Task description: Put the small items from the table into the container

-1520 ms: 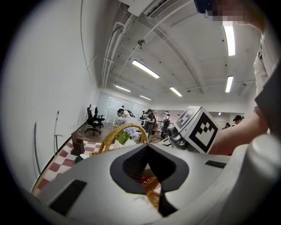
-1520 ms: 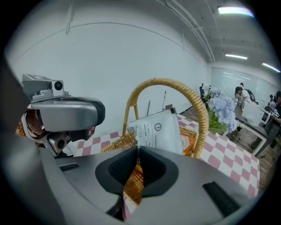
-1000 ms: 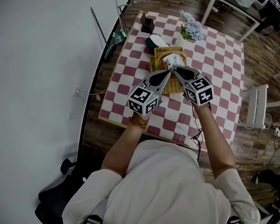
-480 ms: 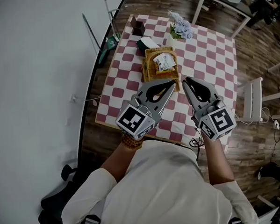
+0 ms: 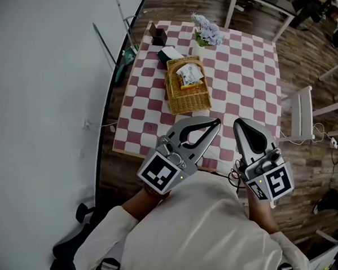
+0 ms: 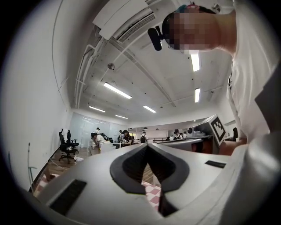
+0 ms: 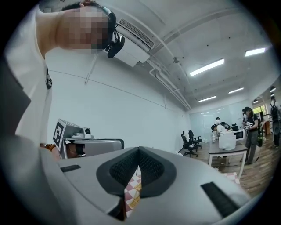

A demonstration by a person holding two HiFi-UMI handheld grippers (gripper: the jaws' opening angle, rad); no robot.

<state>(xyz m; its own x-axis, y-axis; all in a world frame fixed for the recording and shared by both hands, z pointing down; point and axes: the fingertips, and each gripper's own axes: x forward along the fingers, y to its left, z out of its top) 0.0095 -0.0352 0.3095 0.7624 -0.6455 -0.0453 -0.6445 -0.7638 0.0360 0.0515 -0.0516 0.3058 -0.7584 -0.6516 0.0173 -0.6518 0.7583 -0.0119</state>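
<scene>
Low in the head view, below the near edge of the checkered table, both grippers are held level in front of the person's chest, pointing toward the top of the frame. The left gripper has its tips pressed together with nothing between them; its own view shows the pads meeting at the front and only a sliver of checkered cloth through the gap behind them. The right gripper is closing, its tips already touching in its own view, and it carries nothing; cloth and a bit of wicker show through its gap. The wicker basket stands on the table in the upper middle of the frame, well apart from both grippers and above them in the picture, slightly left of the left gripper's tips. Light packets lie inside it. A green-and-white pack rests against its upper left corner, with a dark box near the table's upper left corner and flowers along the top edge.
</scene>
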